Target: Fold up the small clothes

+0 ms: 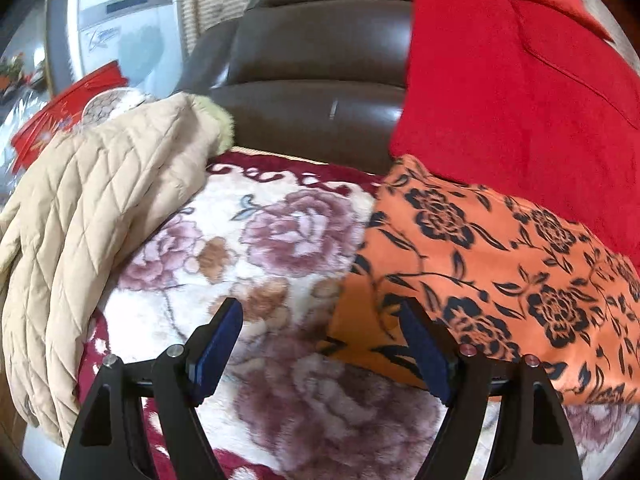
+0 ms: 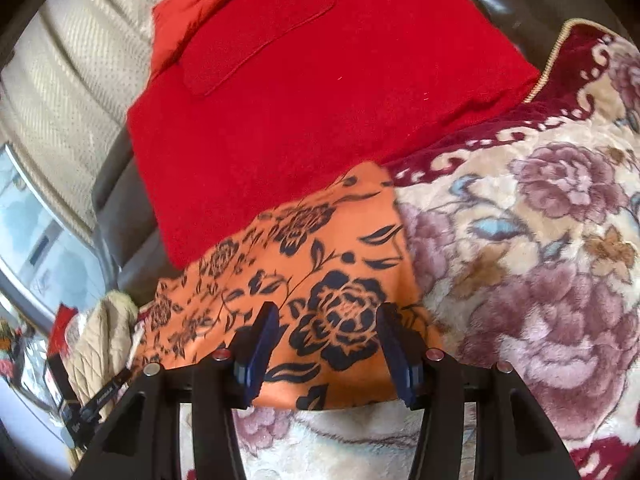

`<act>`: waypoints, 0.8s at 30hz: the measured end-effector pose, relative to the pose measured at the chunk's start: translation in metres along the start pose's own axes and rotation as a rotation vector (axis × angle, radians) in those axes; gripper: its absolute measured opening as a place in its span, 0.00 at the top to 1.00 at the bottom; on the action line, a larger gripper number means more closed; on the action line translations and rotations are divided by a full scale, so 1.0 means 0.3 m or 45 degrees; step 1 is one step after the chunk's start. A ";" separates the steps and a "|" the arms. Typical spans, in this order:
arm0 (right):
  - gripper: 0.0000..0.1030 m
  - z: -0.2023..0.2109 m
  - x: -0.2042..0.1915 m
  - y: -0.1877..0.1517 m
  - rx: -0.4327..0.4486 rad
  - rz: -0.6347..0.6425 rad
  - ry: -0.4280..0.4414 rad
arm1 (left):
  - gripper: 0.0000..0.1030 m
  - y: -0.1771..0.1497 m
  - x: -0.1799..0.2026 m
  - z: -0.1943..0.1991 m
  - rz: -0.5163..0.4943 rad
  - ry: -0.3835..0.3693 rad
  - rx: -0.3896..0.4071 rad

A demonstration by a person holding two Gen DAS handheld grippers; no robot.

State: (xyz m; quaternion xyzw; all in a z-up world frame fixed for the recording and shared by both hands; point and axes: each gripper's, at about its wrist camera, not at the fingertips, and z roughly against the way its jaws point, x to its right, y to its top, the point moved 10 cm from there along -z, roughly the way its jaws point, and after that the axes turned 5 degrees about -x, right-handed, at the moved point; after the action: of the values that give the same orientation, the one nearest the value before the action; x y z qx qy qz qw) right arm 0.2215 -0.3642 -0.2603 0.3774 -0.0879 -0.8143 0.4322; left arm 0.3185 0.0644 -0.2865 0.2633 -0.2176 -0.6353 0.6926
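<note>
An orange cloth with black flowers (image 1: 492,264) lies flat on a floral blanket (image 1: 280,240), with its far edge against a red garment (image 1: 500,88). In the right wrist view the orange cloth (image 2: 304,272) lies just ahead of the fingers, below the red garment (image 2: 304,100). My left gripper (image 1: 320,320) is open and empty, over the blanket at the cloth's left edge. My right gripper (image 2: 326,320) is open and empty, over the near part of the orange cloth.
A beige quilted jacket (image 1: 88,220) lies on the blanket's left side. A dark leather sofa back (image 1: 312,80) rises behind. The floral blanket (image 2: 540,260) stretches to the right of the cloth. A red box (image 1: 60,116) sits behind the jacket.
</note>
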 end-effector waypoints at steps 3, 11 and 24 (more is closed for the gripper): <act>0.46 -0.010 0.018 0.005 -0.020 -0.030 0.005 | 0.21 -0.014 -0.002 -0.055 -0.027 0.037 -0.065; 0.46 -0.092 0.030 -0.005 -0.138 -0.020 -0.040 | 0.21 0.021 0.004 -0.029 -0.027 0.070 -0.001; 0.46 -0.330 -0.035 0.256 -0.128 -0.087 -0.050 | 0.21 0.026 0.119 -0.080 -0.044 -0.044 -0.073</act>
State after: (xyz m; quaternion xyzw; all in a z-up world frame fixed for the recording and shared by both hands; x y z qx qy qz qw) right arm 0.3423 -0.3850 -0.2880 0.3420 -0.0423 -0.8391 0.4209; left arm 0.3432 0.0313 -0.3011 0.2361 -0.2068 -0.6578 0.6847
